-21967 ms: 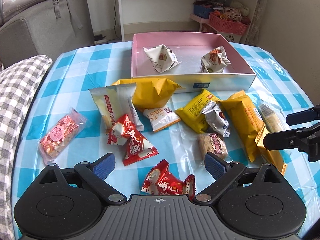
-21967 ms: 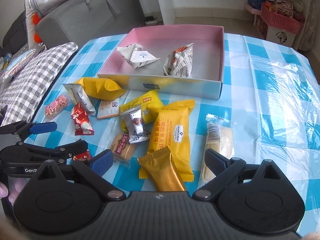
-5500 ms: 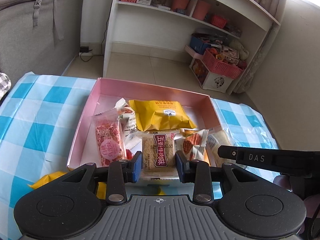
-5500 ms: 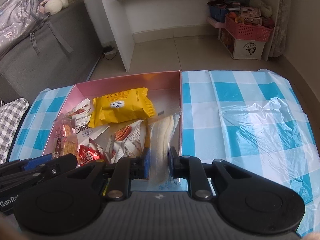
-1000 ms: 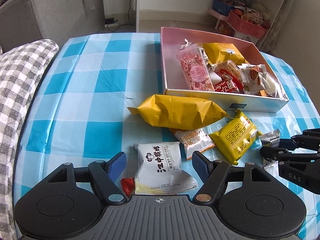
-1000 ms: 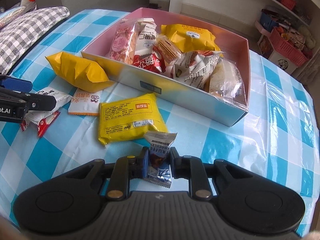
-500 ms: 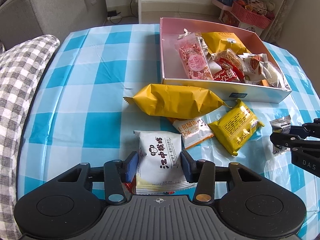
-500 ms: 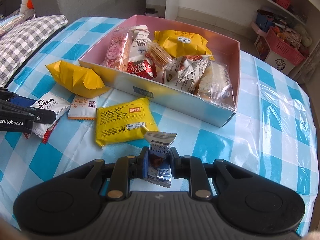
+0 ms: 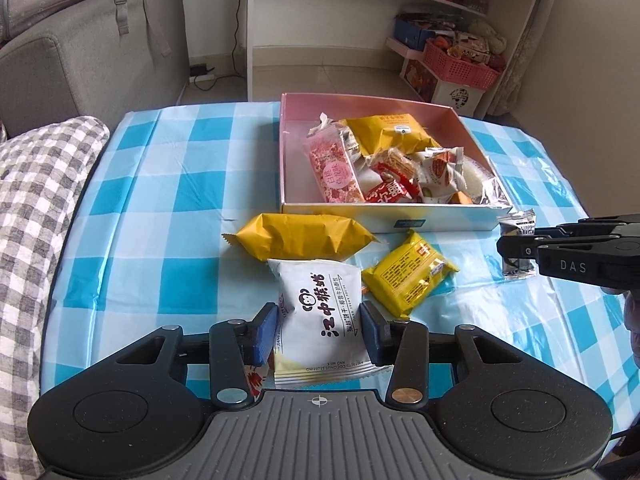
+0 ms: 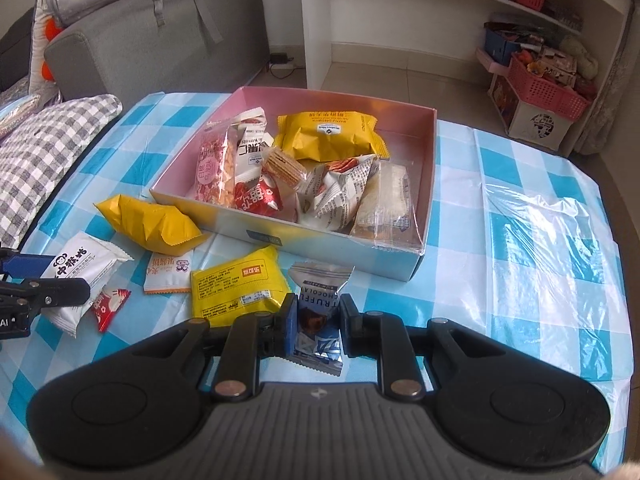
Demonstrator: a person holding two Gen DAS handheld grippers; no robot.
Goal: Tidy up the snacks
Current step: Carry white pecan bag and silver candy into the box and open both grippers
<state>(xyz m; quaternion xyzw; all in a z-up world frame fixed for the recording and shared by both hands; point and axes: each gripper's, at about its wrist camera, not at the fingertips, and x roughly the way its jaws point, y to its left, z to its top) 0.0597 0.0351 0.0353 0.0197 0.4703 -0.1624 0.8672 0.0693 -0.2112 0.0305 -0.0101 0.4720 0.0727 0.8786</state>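
Note:
My left gripper [image 9: 320,330] is shut on a white biscuit packet [image 9: 316,292], held just above the checked tablecloth. My right gripper [image 10: 316,320] is shut on a silver truffle chocolate packet [image 10: 320,284], in front of the pink box [image 10: 320,240]. The box holds several snacks. On the cloth before it lie a long yellow packet [image 9: 300,237], a small yellow packet [image 9: 408,274], an orange-and-white sachet [image 10: 168,276] and a red packet [image 10: 108,306]. In the left wrist view the right gripper [image 9: 516,250] reaches in from the right edge.
A checked cushion [image 9: 36,208] lies over the table's left edge, with a grey sofa [image 9: 92,40] behind it. A white shelf [image 9: 360,8] and a pink basket [image 9: 460,64] stand past the table. Clear plastic film [image 10: 540,232] covers the cloth on the right.
My left gripper has shut on the white biscuit packet and risen with it. My right gripper has risen with the truffle packet, toward the box.

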